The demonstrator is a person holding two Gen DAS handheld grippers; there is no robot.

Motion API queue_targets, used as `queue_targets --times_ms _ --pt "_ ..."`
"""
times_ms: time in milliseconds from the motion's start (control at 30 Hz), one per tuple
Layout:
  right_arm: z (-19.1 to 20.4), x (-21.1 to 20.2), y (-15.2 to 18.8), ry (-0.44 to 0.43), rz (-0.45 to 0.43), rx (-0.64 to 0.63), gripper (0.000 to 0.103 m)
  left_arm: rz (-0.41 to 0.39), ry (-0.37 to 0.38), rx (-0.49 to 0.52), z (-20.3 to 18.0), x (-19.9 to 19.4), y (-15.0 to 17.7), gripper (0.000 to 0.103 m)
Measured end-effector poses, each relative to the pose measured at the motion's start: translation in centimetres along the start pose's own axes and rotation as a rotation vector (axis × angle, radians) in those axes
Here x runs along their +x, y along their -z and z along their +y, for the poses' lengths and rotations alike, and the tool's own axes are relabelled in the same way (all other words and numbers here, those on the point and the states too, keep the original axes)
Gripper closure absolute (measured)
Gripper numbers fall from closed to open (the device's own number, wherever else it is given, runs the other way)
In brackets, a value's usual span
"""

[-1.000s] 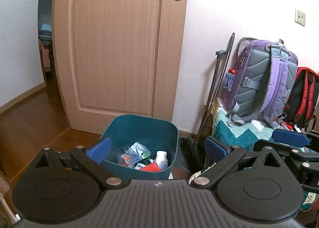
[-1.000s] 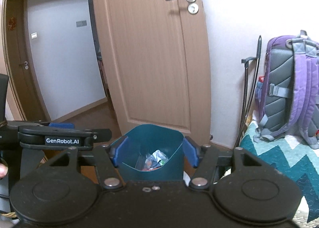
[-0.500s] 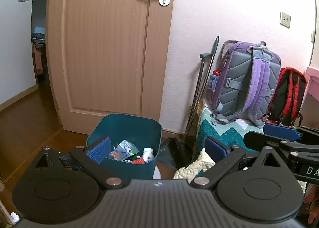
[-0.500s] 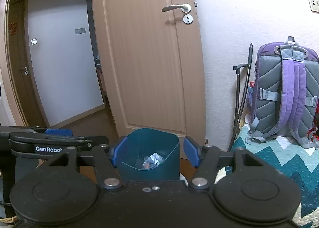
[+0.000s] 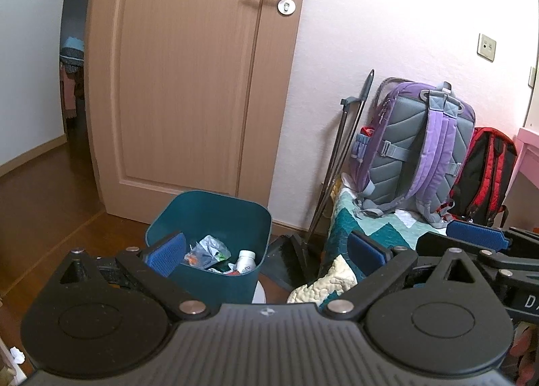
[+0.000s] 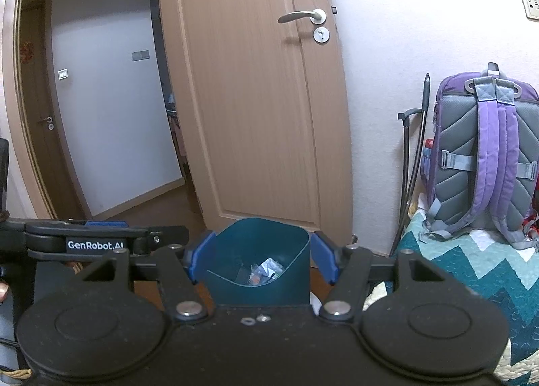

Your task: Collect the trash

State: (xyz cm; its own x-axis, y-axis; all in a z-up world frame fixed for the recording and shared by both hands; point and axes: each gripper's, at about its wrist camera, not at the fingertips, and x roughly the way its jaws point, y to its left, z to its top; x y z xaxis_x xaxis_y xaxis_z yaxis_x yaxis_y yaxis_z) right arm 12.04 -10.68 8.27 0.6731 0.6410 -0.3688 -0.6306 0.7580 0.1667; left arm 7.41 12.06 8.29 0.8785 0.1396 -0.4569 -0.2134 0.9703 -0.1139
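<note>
A teal trash bin [image 5: 215, 217] stands on the wooden floor in front of the door. It holds crumpled wrappers [image 5: 209, 251] and a small white bottle [image 5: 246, 259]. My left gripper [image 5: 266, 253] is open and empty, above and short of the bin. The right gripper shows at the right edge of that view. In the right wrist view the bin [image 6: 259, 244] sits between the blue pads of my right gripper [image 6: 261, 259], which is open and empty. Wrappers [image 6: 266, 269] show inside the bin.
A wooden door [image 5: 188, 76] stands ajar behind the bin. A dustpan and broom [image 5: 293, 251] lean on the wall. A purple-grey backpack [image 5: 414, 150] and a red-black backpack [image 5: 485, 173] sit on a teal zigzag quilt [image 6: 471, 271]. A white scrap [image 5: 17, 354] lies at the bottom left.
Both grippers have drawn back and shifted slightly; the bin looks a little further off. Both stay open and empty.
</note>
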Motion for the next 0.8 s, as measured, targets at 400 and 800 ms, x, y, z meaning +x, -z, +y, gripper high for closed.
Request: queue_targets --times_ms 400,800 --pt "0.5 -0.7 0.3 -0.003 -0.004 -0.001 0.041 0.013 -0.007 0.005 -0.3 -0.7 0.7 0.000" --pt "0.5 -1.5 0.3 -0.009 -0.026 0.008 0.041 -0.014 0.006 0.011 -0.6 -2.3 1.0 0.000"
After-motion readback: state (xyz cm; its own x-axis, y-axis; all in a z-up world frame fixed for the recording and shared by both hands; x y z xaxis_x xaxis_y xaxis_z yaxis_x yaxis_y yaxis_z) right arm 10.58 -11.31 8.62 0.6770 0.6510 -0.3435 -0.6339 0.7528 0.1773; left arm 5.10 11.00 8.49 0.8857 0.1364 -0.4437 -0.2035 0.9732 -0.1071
